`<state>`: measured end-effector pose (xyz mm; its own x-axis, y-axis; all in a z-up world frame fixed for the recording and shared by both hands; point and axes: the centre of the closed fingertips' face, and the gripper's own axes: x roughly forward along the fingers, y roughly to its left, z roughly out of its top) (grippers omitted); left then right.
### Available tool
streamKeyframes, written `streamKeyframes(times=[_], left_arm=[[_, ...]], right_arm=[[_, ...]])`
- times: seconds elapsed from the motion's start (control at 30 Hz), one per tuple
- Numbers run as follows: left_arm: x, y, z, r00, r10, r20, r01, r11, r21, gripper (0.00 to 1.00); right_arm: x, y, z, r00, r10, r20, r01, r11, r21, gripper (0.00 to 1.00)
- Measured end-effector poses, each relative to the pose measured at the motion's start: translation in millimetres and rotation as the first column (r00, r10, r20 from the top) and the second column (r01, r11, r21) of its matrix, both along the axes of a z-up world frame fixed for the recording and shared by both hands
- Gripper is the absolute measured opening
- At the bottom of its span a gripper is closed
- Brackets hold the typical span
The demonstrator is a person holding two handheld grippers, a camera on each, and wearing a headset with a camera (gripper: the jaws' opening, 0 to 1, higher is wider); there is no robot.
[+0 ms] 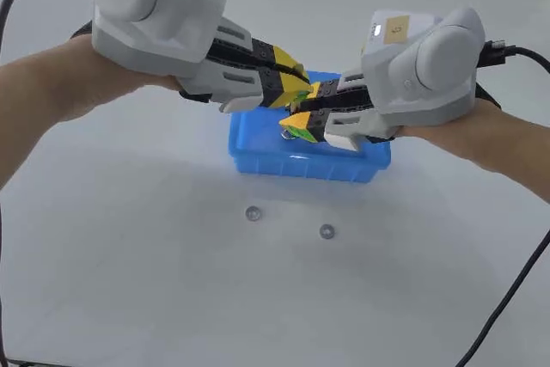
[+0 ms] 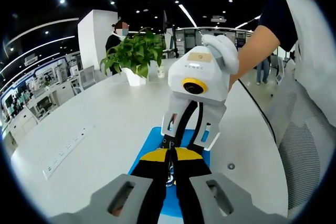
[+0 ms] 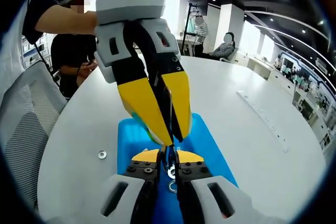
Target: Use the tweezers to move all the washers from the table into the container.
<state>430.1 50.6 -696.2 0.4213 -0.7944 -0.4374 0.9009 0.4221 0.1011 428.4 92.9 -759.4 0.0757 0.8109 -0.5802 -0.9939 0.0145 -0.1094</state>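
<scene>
Partway, I judge: left gripper (image 1: pixel 302 83), right gripper (image 1: pixel 292 123) over container (image 1: pixel 258 159), fingers pressed together; two washers (image 1: pixel 253 213) left on desk (image 1: pixel 129 285), 6 o'clock.

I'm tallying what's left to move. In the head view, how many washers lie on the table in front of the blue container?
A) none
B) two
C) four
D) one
B: a left washer and a right washer lie apart on the white table, in front of the blue container.
</scene>
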Motion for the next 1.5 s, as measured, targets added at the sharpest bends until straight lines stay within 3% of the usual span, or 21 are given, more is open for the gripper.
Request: streamKeyframes(times=[0.47, 0.73, 0.97, 1.0, 1.17, 1.5], left_arm=[[4.1, 5.3, 11.4, 0.999, 0.008, 0.04, -0.008, 1.0, 0.003, 0.06], [4.1, 7.3, 21.8, 0.998, 0.019, 0.062, -0.019, 1.0, -0.002, 0.06], [-2.0, 11.5, 31.0, 0.997, 0.02, 0.075, -0.02, 1.0, 0.003, 0.06], [-3.4, 12.8, 33.1, 0.997, 0.023, 0.075, -0.023, 1.0, 0.0, 0.06], [-7.1, 19.5, 38.9, 0.995, 0.038, 0.087, -0.039, 0.999, 0.004, 0.06], [-24.2, 27.1, 47.9, 0.994, 0.053, 0.094, -0.055, 0.998, 0.008, 0.06]], right_arm=[[1.4, -4.2, 9.6, 0.999, -0.02, 0.04, 0.02, 1.0, 0.007, 0.17], [-0.3, -5.9, 17.7, 0.999, -0.043, 0.027, 0.042, 0.999, 0.026, 0.22], [-3.3, -13.4, 21.8, 0.997, -0.067, 0.032, 0.066, 0.998, 0.023, 0.25], [-1.1, -16.0, 25.0, 0.995, -0.08, 0.053, 0.078, 0.997, 0.026, 0.25], [-1.8, -24.7, 35.9, 0.992, -0.119, 0.039, 0.116, 0.991, 0.058, 0.3], [-26.8, -37.4, 39.5, 0.989, -0.147, 0.007, 0.146, 0.986, 0.075, 0.42]])
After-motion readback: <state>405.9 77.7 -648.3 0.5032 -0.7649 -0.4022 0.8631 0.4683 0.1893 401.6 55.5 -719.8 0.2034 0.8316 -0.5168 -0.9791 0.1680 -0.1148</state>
